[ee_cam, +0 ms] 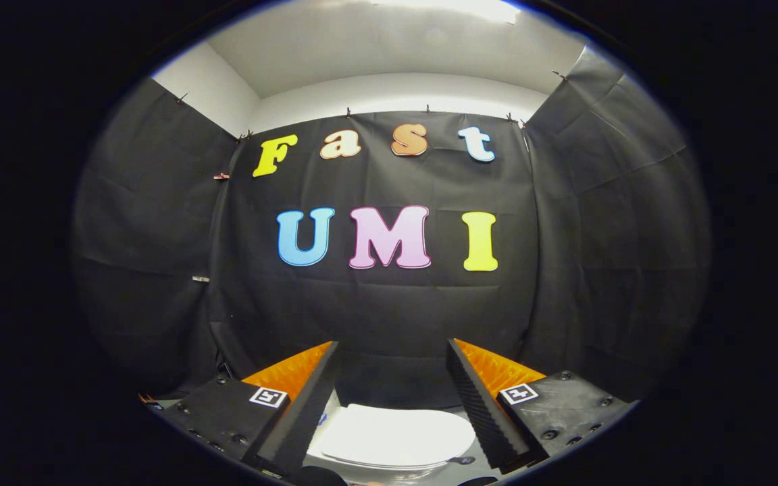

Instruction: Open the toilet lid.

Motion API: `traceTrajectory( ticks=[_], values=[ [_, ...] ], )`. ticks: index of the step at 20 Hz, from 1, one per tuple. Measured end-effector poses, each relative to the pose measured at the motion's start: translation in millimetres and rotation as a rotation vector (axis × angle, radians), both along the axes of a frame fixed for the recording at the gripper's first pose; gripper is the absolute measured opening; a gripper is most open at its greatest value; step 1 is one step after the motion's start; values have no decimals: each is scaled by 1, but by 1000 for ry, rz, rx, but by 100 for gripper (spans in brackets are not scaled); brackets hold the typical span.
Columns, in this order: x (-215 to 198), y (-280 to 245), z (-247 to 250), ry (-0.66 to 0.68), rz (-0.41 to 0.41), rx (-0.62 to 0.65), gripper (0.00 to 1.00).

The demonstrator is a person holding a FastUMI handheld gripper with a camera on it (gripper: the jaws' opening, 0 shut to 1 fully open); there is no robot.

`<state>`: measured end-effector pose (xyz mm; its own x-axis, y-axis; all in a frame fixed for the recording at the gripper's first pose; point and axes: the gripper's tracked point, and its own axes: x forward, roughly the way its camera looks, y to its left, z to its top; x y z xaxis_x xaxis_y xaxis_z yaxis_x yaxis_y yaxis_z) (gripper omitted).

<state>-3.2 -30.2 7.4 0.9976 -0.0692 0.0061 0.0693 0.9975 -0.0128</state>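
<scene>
- Gripper [392, 351] held level, pointing at the black cloth wall [389, 310] of the booth.
- Jaws released: the two fingers [308, 405] stand well apart, nothing between the tips, nothing touched.
- Toilet lid [396, 435] white, closed flat, seen low between the fingers and below them, apart from both.
- Toilet rim [389, 466] shows as a pale edge just under the lid's near side.
- White ceiling [389, 54] above the cloth, with a bright light.
</scene>
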Motion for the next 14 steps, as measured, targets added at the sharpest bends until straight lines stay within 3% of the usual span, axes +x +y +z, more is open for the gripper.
traceTrajectory(
  ticks=[8,14],
  values=[
    [1,-43,-8,13,-86,25,98],
    [12,-92,-48,80,-159,93,98]
  ],
)
